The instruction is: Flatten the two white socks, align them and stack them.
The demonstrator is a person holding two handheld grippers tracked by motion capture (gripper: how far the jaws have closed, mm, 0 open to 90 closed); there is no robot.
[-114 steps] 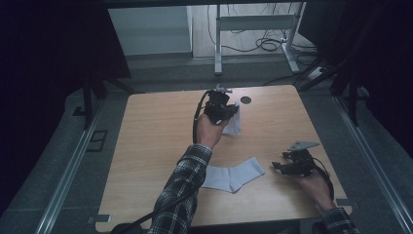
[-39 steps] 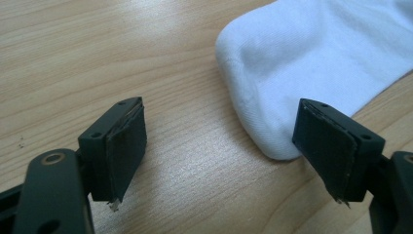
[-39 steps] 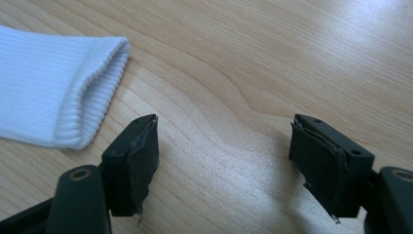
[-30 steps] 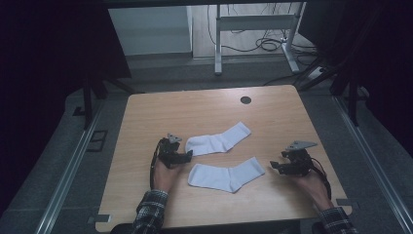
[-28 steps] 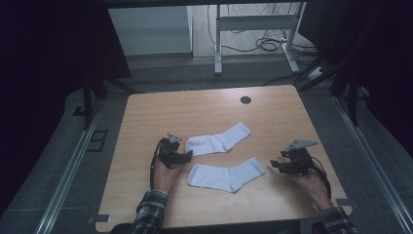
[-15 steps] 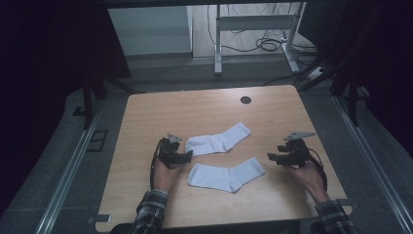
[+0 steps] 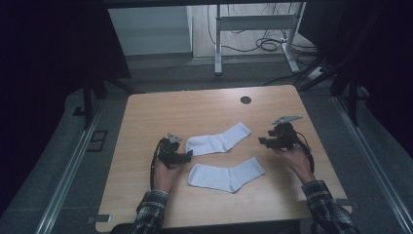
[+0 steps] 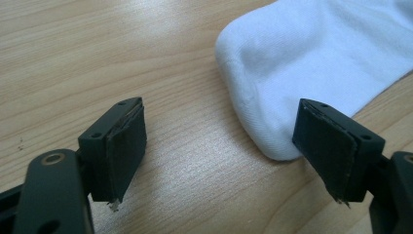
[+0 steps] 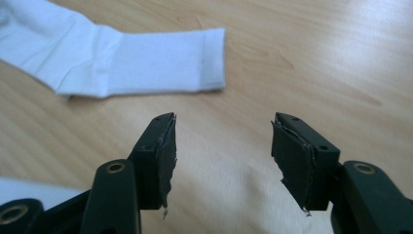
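Note:
Two white socks lie flat on the wooden table [image 7: 146, 122]. The farther sock [image 7: 218, 141] has its toe at the left and its cuff at the right. The nearer sock [image 7: 226, 175] lies below it. My left gripper [image 7: 187, 155] rests at the farther sock's toe. In the left gripper view it [image 8: 224, 161] is open, with the toe [image 8: 311, 63] just beside the right jaw and bare wood between the pads. My right gripper [image 7: 263, 140] points at that sock's cuff [image 9: 146, 63]. It [image 9: 221, 156] is open, its jaws have just been closing, and nothing is between them.
A dark round hole [image 7: 246, 100] sits in the table near its far edge. Metal rails [image 7: 68, 170] run along both sides of the table. Beyond the far edge are desk legs [image 7: 217, 44] and cables on the floor.
My right gripper has moved up the table and slightly left, from beside the nearer sock toward the farther sock's cuff. The left gripper and both socks have stayed in place.

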